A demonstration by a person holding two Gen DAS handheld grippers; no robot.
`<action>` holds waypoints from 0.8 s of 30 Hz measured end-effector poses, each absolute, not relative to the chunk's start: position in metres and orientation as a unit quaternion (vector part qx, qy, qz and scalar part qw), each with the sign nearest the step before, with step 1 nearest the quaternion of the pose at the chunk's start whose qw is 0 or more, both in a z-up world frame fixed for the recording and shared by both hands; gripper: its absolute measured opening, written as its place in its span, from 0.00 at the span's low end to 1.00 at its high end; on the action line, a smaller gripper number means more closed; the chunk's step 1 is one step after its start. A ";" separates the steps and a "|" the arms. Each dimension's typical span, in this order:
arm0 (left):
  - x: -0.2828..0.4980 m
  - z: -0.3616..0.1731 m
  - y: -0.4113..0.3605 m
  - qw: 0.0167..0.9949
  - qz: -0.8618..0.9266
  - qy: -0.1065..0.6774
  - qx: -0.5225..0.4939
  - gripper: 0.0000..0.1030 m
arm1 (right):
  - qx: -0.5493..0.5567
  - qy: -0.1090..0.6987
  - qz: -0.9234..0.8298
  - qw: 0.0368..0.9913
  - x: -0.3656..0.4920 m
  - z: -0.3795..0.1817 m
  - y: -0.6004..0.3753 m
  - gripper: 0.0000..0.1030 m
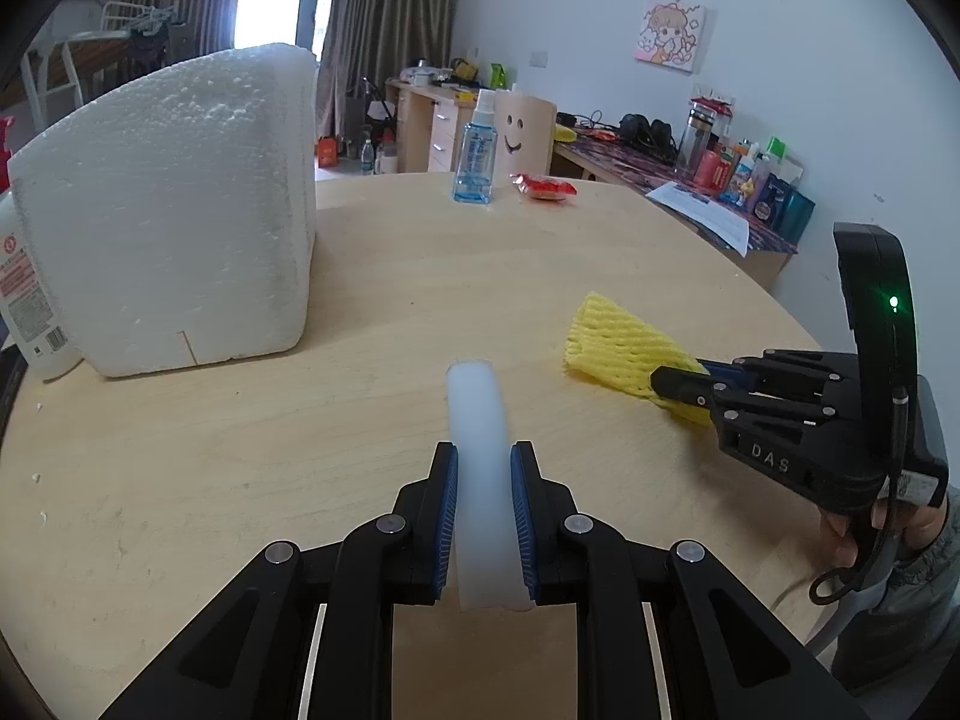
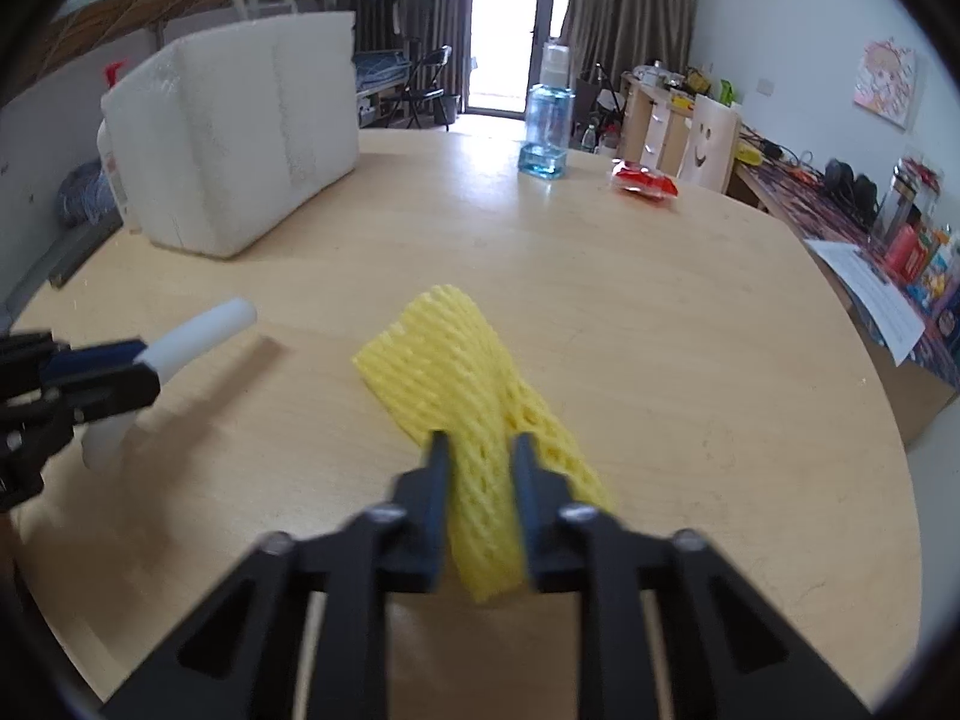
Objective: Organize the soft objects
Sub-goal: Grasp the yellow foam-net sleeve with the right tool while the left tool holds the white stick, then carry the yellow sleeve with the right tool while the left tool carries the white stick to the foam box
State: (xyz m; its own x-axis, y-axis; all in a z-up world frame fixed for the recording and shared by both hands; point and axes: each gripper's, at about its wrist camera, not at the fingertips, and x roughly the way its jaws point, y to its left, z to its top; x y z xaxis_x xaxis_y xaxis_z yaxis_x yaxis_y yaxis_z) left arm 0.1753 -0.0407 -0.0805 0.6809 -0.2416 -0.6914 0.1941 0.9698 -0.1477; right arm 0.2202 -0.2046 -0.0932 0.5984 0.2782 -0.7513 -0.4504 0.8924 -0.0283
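Holding one soft piece in each tool, you are only partway into this job, by my reading: both things are picked up, neither is put anywhere yet. Your left gripper [image 1: 483, 462] is clamped on the white foam strip [image 1: 477, 420], which sticks out forward past the fingertips, in front of the big styrofoam box [image 1: 174, 204] and a little to its right. Your right gripper [image 2: 477, 450] is pinched on the yellow foam net sleeve [image 2: 444, 360], whose free end droops toward the wood, further right of the box than the strip is. In the right wrist view the strip looks lifted, with its shadow lying apart from it.

What is left is the placing itself. The styrofoam box seems the likely home for both, though I cannot see its opening from either view, so treat that as a guess.

The surface is a round pale wooden table [image 1: 420, 276], lightly scuffed. Beyond the box to its right stand a blue spray bottle [image 1: 477, 156] and, just beside that, a red packet [image 1: 543, 187]; a white labelled bottle [image 1: 27, 300] sits tight against the box's left side. Behind is a lived-in room: curtained glass door, cluttered desks along the wall, a cartoon picture
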 end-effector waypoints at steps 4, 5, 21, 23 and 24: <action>0.172 -0.076 -0.040 0.920 -0.118 0.374 -0.029 0.19 | -0.096 0.395 0.207 0.890 0.217 -0.090 -0.206 0.12; 0.170 -0.074 -0.040 0.920 -0.118 0.371 -0.029 0.19 | -0.094 0.391 0.208 0.892 0.215 -0.087 -0.205 0.12; 0.151 -0.053 -0.035 0.935 -0.112 0.337 -0.020 0.19 | -0.066 0.329 0.213 0.918 0.184 -0.047 -0.214 0.13; 0.148 -0.050 -0.034 0.937 -0.111 0.331 -0.018 0.19 | -0.061 0.321 0.211 0.921 0.180 -0.042 -0.216 0.13; 0.146 -0.048 -0.033 0.939 -0.109 0.327 -0.017 0.19 | -0.059 0.318 0.210 0.923 0.179 -0.040 -0.217 0.13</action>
